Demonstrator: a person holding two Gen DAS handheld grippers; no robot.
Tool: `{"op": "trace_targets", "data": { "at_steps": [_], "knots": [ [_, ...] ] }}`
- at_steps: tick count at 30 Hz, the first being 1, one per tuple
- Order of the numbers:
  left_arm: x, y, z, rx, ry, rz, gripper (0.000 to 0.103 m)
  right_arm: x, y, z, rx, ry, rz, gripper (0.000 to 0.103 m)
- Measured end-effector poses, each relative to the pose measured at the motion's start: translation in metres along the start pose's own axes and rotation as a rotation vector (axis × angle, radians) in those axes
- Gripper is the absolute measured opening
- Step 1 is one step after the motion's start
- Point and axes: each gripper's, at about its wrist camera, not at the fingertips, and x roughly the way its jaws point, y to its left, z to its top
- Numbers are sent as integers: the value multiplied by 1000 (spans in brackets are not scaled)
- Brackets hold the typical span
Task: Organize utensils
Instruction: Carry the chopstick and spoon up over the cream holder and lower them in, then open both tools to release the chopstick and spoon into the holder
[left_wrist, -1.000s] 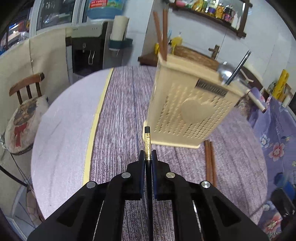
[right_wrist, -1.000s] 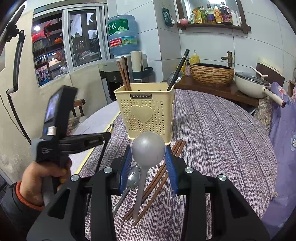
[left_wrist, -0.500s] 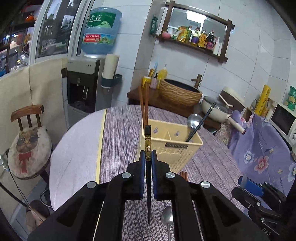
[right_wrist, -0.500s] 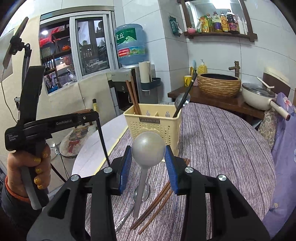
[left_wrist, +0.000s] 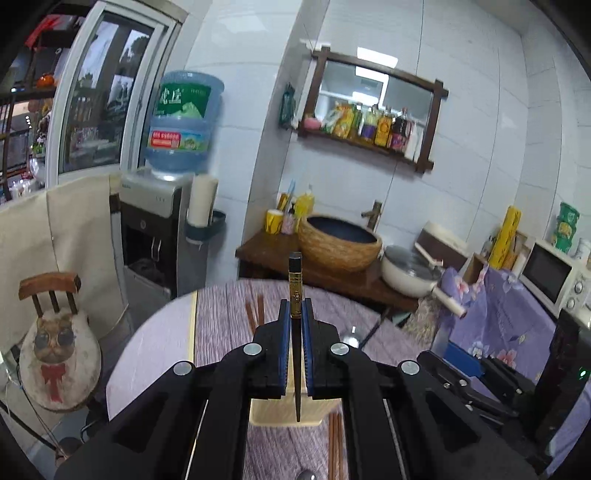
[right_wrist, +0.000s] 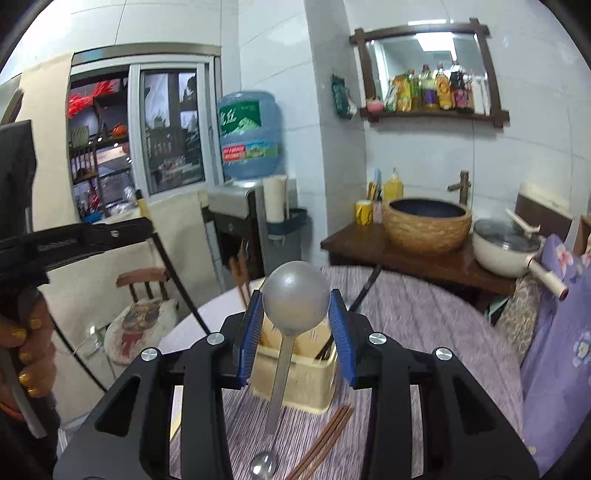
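Observation:
My left gripper (left_wrist: 295, 314) is shut on a black chopstick with a gold band (left_wrist: 295, 291), held upright with its tip hanging in front of the cream utensil basket (left_wrist: 277, 410). My right gripper (right_wrist: 295, 306) is shut on a steel spoon (right_wrist: 295, 291), bowl up, handle hanging over the basket (right_wrist: 295, 384). Brown chopsticks (left_wrist: 255, 310) and a black-handled utensil (right_wrist: 364, 291) stand in the basket. A brown chopstick pair (right_wrist: 325, 439) and another spoon (right_wrist: 263, 469) lie on the table in front of it.
The round table has a purple striped cloth (right_wrist: 424, 332). A chair with a cat cushion (left_wrist: 55, 343) stands at the left. A water dispenser (left_wrist: 162, 229), a woven basin (left_wrist: 338, 240) and a white pot (left_wrist: 410, 273) are beyond the table.
Both grippers have risen and tilted up, so the basket has dropped low in both views. Each keeps hold of its utensil.

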Motion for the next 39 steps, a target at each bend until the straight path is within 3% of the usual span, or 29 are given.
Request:
{"op": "trace_targets", "data": {
  "at_steps": [5, 9, 16, 25, 33, 39],
  "knots": [
    [6, -5, 36, -18, -67, 27, 7, 15, 3, 39, -23, -86, -54, 37],
    [25, -5, 37, -19, -69, 62, 7, 36, 11, 44, -62, -121, -101, 37],
    [60, 2, 0, -12, -3, 84, 7, 83, 16, 11, -87, -74, -143, 37],
    [88, 13, -49, 6, 88, 95, 7, 105, 8, -38, -89, -20, -168, 37],
    [100, 17, -77, 22, 149, 93, 7, 114, 6, -69, -88, 34, -151, 37],
    [99, 18, -79, 27, 141, 83, 7, 114, 7, -81, -92, 45, -146, 37]
  ]
}}
